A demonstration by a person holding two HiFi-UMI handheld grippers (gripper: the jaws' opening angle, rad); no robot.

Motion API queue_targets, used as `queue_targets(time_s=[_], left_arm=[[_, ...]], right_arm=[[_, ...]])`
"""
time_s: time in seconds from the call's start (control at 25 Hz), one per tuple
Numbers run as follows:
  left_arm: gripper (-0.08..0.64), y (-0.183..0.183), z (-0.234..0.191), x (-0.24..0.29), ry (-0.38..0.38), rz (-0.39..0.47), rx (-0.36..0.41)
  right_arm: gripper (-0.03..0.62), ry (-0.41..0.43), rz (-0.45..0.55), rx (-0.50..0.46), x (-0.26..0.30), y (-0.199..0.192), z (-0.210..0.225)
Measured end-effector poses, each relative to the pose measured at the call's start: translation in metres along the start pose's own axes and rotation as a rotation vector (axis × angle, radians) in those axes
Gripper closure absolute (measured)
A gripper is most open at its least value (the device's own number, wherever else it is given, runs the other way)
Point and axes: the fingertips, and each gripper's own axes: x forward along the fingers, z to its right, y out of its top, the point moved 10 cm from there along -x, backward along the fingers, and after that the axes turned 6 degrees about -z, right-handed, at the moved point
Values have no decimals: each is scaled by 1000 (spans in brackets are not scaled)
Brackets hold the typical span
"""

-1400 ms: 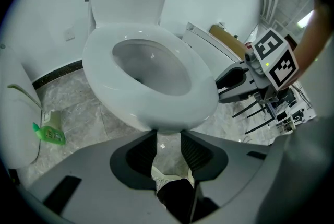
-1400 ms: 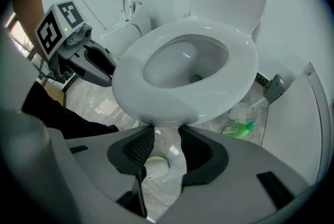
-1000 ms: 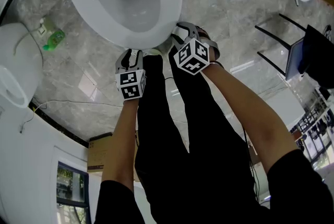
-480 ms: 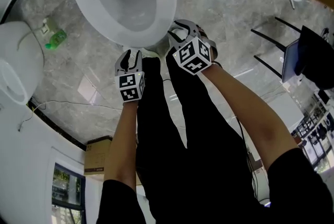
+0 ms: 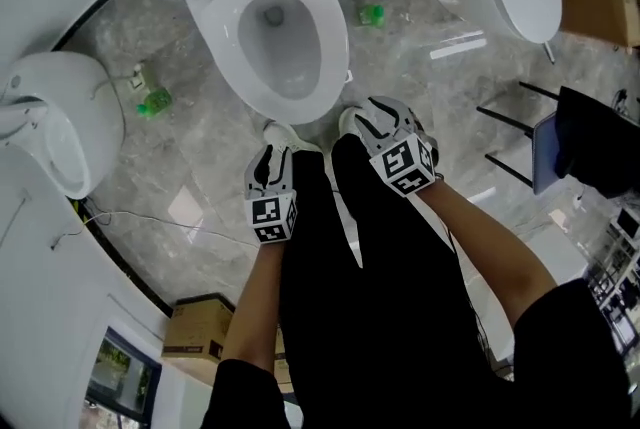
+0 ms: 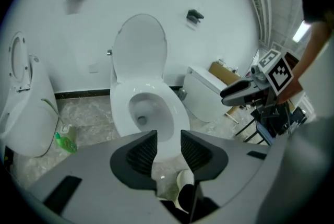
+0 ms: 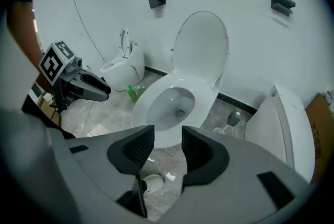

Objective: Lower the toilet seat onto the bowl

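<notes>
**A:** How far along is the job?

**B:** Not begun, by my reading. The toilet seat (image 6: 140, 48) is standing upright, leaning back toward the wall at the far edge of the floor. I cannot separate the ring from the lid at this angle. The bowl (image 6: 156, 108) is lying open beneath it.

**A:** So what is left?

**B:** All of it, I judge: reaching up to the raised seat, tipping it forward, and easing it down onto the rim.

**A:** And the tools?

**B:** The left tool (image 6: 168, 139) is showing a narrow gap between its jaws. Nothing is sitting in that gap; only the bowl's front and the floor are showing beyond it. The right tool (image 7: 168, 137) is reading the same: a narrow gap, gripping nothing.

**A:** And the arms?

**B:** Both forearms are reaching forward and down in front of the person's legs, side by side. The tools are pointing at the bowl and hanging just short of its front rim, well apart from the upright seat. The person is standing square to the toilet, with one shoe (image 5: 285, 135) near the bowl's front. Neither tool is touching porcelain.
</notes>
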Motion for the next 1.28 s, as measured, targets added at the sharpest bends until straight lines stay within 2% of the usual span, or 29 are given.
queue_targets(time_s=[0.28, 0.52, 0.6, 0.76, 0.92, 1.12, 1.28], left_arm=[[411, 74, 33, -107, -10, 175, -57], [410, 120, 51, -195, -38, 299, -118], [396, 137, 60, -220, -57, 333, -80], [390, 177, 75, -273, -75, 421, 25], [390, 214, 81, -315, -89, 530, 3], [391, 272, 95, -355, -124, 676, 30], [410, 301, 104, -381, -72, 689, 33]], right_arm=[[417, 25, 106, 16, -108, 56, -16], [417, -26, 240, 90, -198, 125, -23], [417, -43, 299, 95, -227, 148, -25], [417, -8, 432, 153, -283, 188, -30], [417, -8, 565, 179, -334, 225, -30], [423, -11, 669, 206, -384, 254, -33], [454, -24, 706, 203, -408, 265, -42]])
